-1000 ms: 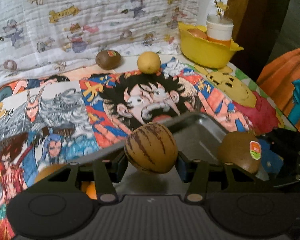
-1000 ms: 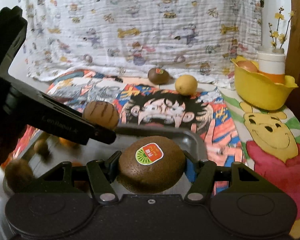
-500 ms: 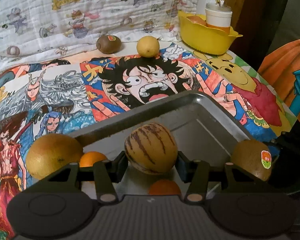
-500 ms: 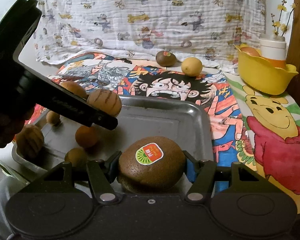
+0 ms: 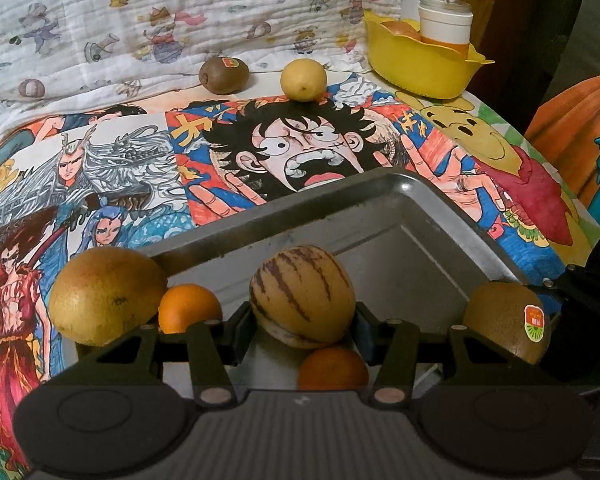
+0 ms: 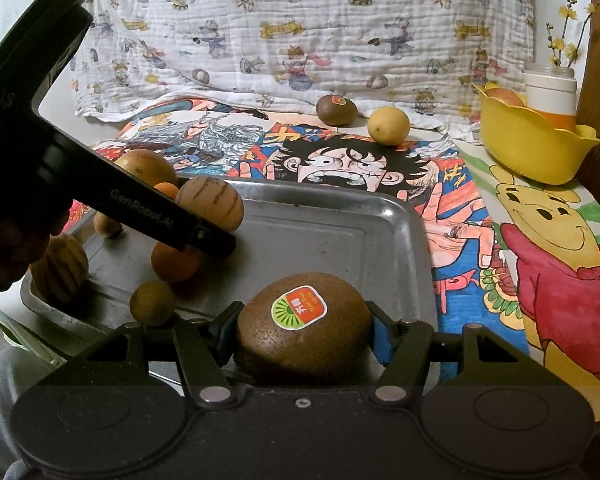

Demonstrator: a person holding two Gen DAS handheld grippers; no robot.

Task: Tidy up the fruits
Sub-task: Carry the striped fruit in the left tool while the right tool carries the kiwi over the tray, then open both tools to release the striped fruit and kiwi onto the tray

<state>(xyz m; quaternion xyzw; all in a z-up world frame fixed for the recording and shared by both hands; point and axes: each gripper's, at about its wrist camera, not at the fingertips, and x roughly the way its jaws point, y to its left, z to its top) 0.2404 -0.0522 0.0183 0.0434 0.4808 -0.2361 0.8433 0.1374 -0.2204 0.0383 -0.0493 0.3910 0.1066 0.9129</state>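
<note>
left gripper: left gripper (image 5: 302, 320) clamped on a round tan melon with dark purple stripes (image 5: 302, 295), held over the shallow silver metal tray (image 5: 380, 216), near its left-hand end.
right gripper: right gripper (image 6: 302, 330) closed around a fuzzy brown kiwi with a red and green sticker (image 6: 303, 326), sticker up, low over the tray's near right corner; whether it touches the metal i cannot tell.
tray contents: large yellow-orange grapefruit (image 5: 106, 295) against the far-left rim, small orange (image 5: 190, 308) just beside it, second small orange (image 5: 332, 368) under the held melon, a small brown round fruit (image 6: 152, 303) and another striped melon (image 6: 60, 268) by the near edge.
loose fruit: second stickered brown kiwi (image 5: 224, 75) and a yellow lemon (image 5: 303, 80) at the far edge of the cartoon-print tablecloth (image 5: 100, 168), near each other, well apart from the tray.
far right corner: yellow plastic bowl (image 5: 420, 64) with a white cup (image 5: 444, 20) in it.
melon handling: smooth rind, likely slippery and fairly weighty; best held across its widest middle, as now.
kiwi handling: soft, bruises easily, fuzz gives friction; gentle squeeze across the short sides should do.
risk: round fruit will probably roll on bare metal once let go.
</note>
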